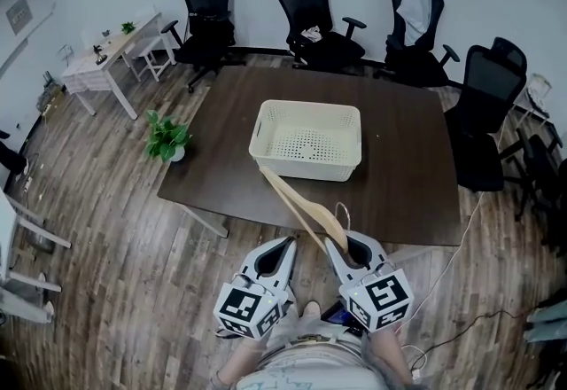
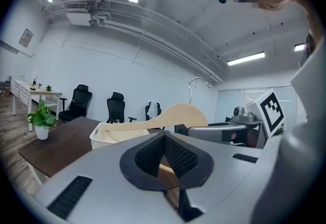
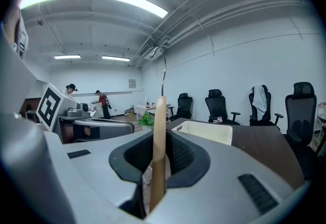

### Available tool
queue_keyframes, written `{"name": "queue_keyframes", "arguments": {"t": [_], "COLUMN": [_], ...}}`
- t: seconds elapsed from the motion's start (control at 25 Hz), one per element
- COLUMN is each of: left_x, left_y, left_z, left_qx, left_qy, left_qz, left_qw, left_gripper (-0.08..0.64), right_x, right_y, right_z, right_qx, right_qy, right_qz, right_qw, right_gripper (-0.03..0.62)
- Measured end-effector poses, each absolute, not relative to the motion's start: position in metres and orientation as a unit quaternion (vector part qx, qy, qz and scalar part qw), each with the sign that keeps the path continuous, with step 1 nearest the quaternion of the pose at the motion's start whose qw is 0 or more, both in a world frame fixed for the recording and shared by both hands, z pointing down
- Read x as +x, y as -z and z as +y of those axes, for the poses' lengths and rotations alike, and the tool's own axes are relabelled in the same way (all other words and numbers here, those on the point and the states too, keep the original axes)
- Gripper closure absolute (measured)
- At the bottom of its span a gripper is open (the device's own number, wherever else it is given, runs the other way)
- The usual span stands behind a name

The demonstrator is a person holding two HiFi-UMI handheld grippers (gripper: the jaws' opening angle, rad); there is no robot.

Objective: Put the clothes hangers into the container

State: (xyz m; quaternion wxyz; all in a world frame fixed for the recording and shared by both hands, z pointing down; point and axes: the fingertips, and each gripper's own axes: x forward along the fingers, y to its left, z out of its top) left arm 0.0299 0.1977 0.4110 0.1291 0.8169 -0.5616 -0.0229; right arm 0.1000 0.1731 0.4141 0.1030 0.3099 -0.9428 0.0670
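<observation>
The right hand-held gripper (image 1: 344,246) was clamped on the wooden hanger (image 1: 297,205) near its hook, one arm pointing at the container (image 1: 266,127) on the worktop (image 1: 399,175). The left hand-held gripper (image 1: 285,246) sat closed and empty just beside it.

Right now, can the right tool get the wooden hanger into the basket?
Probably yes: the right tool grips the wooden hanger, whose far end reaches the basket at its near corner, and nothing stands between.

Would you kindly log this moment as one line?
right tool: shut on wooden hanger | left tool: shut, empty | basket: empty
</observation>
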Motion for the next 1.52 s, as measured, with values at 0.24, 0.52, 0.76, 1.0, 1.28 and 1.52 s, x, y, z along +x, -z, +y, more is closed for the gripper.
{"name": "queue_keyframes", "arguments": {"t": [0.24, 0.52, 0.76, 1.0, 1.28, 1.52], "left_x": [0.025, 0.006, -0.009, -0.023, -0.039, -0.056], "left_y": [-0.411, -0.412, -0.413, -0.413, -0.415, -0.421], "left_z": [0.173, 0.14, 0.107, 0.075, 0.048, 0.038], "left_qx": [0.831, 0.84, 0.851, 0.866, 0.876, 0.879], "left_qy": [0.022, 0.023, 0.02, 0.017, 0.012, 0.015], "left_qz": [-0.54, -0.526, -0.507, -0.484, -0.464, -0.457], "left_qw": [0.131, 0.133, 0.131, 0.126, 0.128, 0.133], "left_gripper": [0.549, 0.549, 0.549, 0.549, 0.549, 0.549], "right_x": [0.088, 0.071, 0.054, 0.035, 0.021, 0.011], "right_y": [-0.415, -0.417, -0.419, -0.421, -0.425, -0.434], "right_z": [0.154, 0.126, 0.097, 0.068, 0.042, 0.03], "right_qx": [0.323, 0.334, 0.349, 0.365, 0.388, 0.402], "right_qy": [-0.074, -0.071, -0.071, -0.067, -0.076, -0.082], "right_qz": [-0.938, -0.933, -0.927, -0.921, -0.91, -0.902], "right_qw": [0.105, 0.11, 0.117, 0.119, 0.124, 0.132], "right_gripper": [0.532, 0.532, 0.532, 0.532, 0.532, 0.532]}}
